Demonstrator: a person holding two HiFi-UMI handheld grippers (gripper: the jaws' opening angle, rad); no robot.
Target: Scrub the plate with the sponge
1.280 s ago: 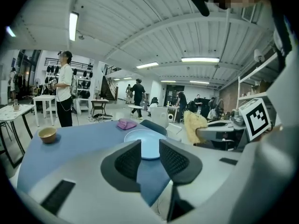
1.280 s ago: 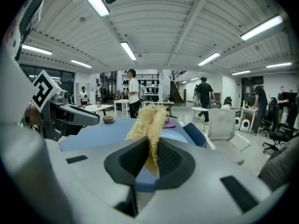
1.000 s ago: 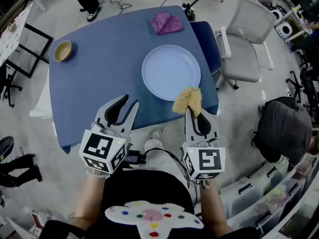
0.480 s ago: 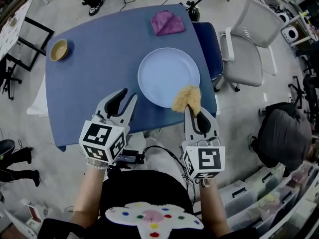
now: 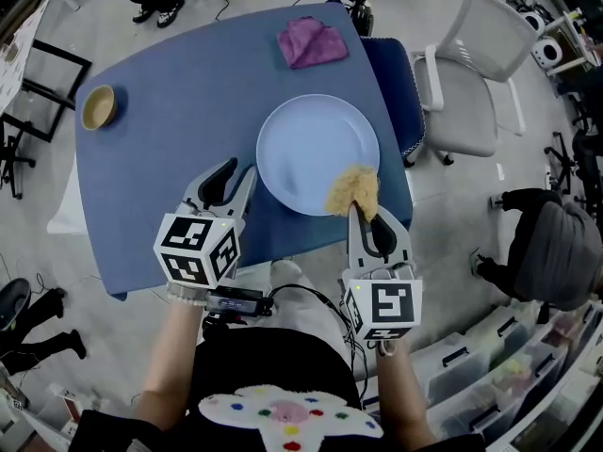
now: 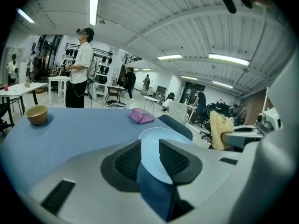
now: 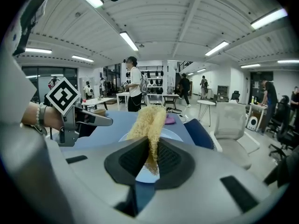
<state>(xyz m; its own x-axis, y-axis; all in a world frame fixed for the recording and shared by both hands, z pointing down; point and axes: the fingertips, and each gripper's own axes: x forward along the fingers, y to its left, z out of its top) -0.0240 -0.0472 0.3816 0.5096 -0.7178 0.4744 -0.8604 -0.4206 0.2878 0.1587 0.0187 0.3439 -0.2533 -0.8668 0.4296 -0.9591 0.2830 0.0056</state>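
Note:
A pale blue plate (image 5: pixel 316 149) lies on the blue table (image 5: pixel 160 149) near its front right edge. My right gripper (image 5: pixel 364 217) is shut on a yellow fibrous sponge (image 5: pixel 353 191), which sits over the plate's front right rim. In the right gripper view the sponge (image 7: pixel 149 122) stands up from between the jaws, with the plate (image 7: pixel 172 135) just behind it. My left gripper (image 5: pixel 236 179) is open with nothing in it, beside the plate's front left rim. The left gripper view shows the plate (image 6: pixel 154 141) through the gap between its jaws.
A purple cloth (image 5: pixel 313 40) lies at the table's far edge and a small wooden bowl (image 5: pixel 97 107) at its far left. A white office chair (image 5: pixel 471 73) and a blue seat (image 5: pixel 391 78) stand to the right. Storage bins (image 5: pixel 528 375) are at lower right.
Both grippers have come closer to the plate. The sponge now overlaps its front right rim, and the left gripper has moved up beside its left rim.

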